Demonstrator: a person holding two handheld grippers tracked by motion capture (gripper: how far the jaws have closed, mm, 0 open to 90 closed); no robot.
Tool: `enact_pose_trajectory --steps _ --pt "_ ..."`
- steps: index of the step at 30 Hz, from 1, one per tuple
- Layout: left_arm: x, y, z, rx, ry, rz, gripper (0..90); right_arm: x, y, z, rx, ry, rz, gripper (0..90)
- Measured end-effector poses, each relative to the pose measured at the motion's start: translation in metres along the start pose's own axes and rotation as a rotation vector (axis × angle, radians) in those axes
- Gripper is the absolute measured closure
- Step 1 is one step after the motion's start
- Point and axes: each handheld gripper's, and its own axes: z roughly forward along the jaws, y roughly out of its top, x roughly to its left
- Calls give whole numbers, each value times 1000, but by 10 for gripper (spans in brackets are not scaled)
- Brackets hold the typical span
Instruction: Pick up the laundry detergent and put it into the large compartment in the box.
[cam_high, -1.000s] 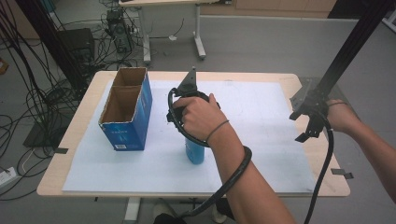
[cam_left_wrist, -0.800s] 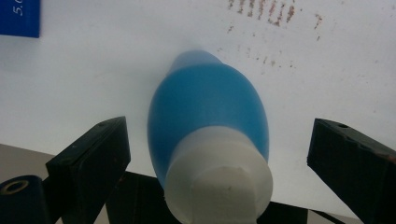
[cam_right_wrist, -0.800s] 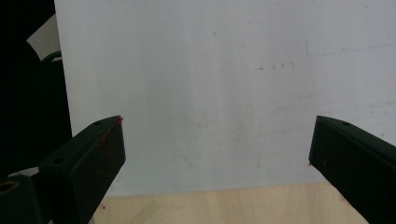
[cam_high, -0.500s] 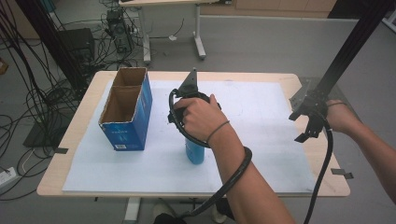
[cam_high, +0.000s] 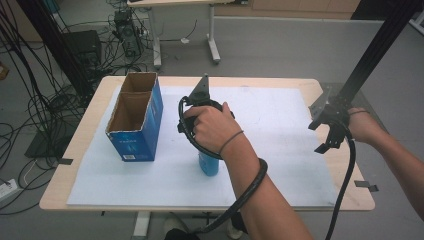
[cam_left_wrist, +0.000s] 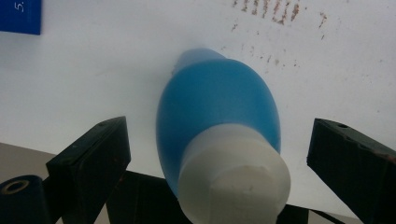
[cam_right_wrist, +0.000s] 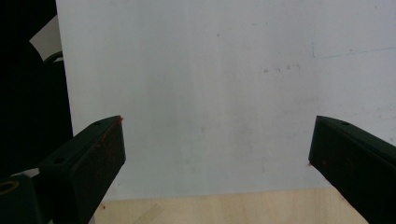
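One blue bottle (cam_left_wrist: 219, 112), white cap (cam_left_wrist: 233, 179), stands between wide-spread fingers of left gripper (cam_left_wrist: 219, 158), untouched. Right gripper (cam_right_wrist: 217, 154) wide, nothing between. One blue box (cam_high: 135, 117) beyond.

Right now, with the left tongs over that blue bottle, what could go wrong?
1. The left tongs stand open, both jaws clear of the blue bottle; closing off-centre could tip it.
2. The rounded body narrows to the white cap, so the grip may slip.
3. The blue box stands close by; a knocked bottle could roll against it.
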Motion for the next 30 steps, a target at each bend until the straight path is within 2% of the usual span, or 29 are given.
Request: enact_pose_trajectory --steps 11,21,25,30 --pt "-5 -1 0 3 7 5 68 1 -1 1 -5 0 -1 37" --pt "-4 -8 -1 -36 15 -13 56 0 -4 3 -7 4 4 37" --pt "-3 -7 -1 -28 10 -16 45 1 -4 2 -10 1 1 37" --pt "-5 -9 1 -28 27 -19 49 2 -4 2 -16 3 -3 37"
